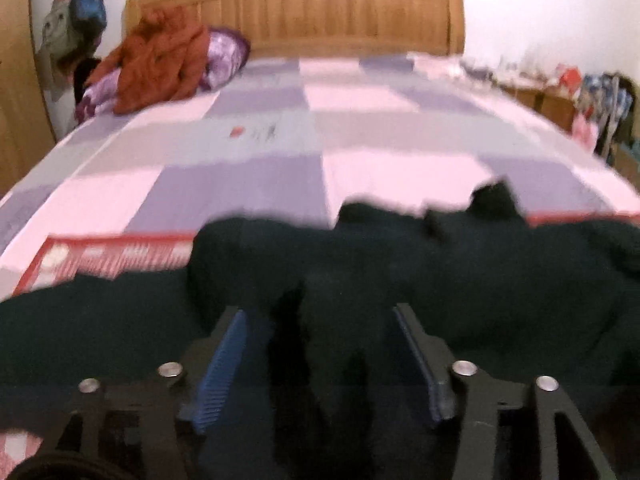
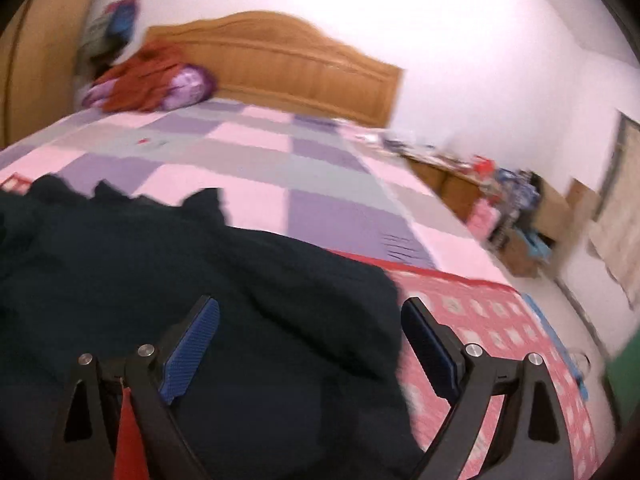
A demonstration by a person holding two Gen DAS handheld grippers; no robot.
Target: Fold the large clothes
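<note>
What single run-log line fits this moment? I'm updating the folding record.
stage: pre-grasp | left tool: open over dark garment | right tool: open over garment edge | checked bedspread: garment unfolded

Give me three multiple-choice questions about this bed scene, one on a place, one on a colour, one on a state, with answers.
1. Where does the rust-orange garment lie?
A. by the headboard
B. at the foot
C. on the floor

2. What colour is the large garment in front of the grippers?
A. white
B. very dark
C. yellow

3. How is the right gripper?
A. shut on the garment
B. open
C. out of view

Answers: 1 A, it sits against the wooden headboard. 2 B, near-black cloth. 3 B, its blue-padded fingers stand wide apart.
</note>
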